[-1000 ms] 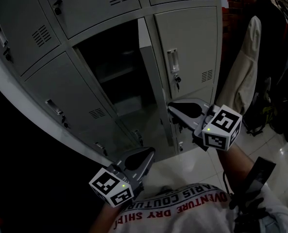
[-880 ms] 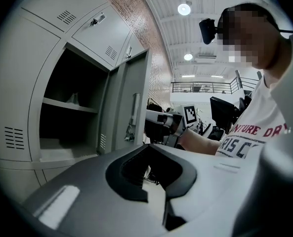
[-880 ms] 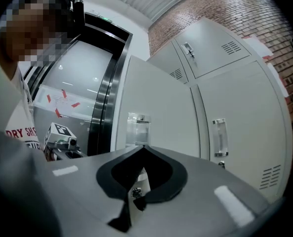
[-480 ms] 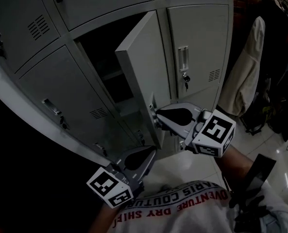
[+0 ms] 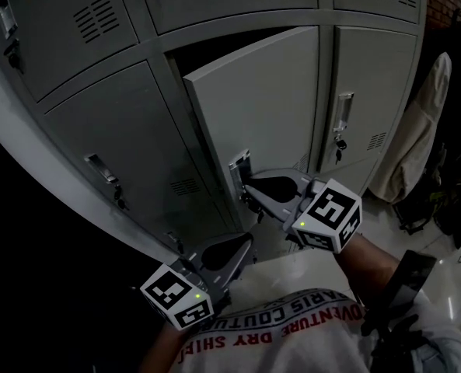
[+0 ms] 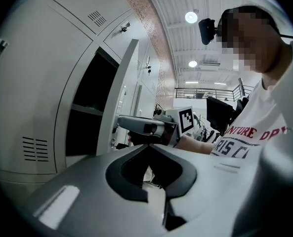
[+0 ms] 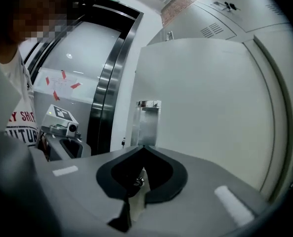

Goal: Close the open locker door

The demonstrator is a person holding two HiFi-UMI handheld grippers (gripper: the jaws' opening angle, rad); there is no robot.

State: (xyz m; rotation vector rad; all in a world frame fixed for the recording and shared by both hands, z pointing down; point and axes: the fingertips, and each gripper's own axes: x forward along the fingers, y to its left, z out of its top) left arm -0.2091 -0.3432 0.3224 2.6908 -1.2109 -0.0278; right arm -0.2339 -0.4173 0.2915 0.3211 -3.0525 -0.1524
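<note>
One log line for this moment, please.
locker door: ajar | right gripper: shut, tips at handle | left gripper: shut, empty

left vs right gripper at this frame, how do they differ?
The right gripper sits higher, with its tips at the handle of the part-open locker door. The left gripper hangs lower, touching nothing. The right gripper faces the door's front. The left gripper faces the door's edge and the dark opening. Shared: both have their jaws together with nothing between them.

We see matt grey painted metal on the locker door (image 5: 253, 107), its handle plate (image 7: 147, 120) shiny metal. The right gripper (image 5: 247, 185) is smooth matt plastic, and the floor tiles (image 5: 459, 255) at lower right are glossy.
</note>
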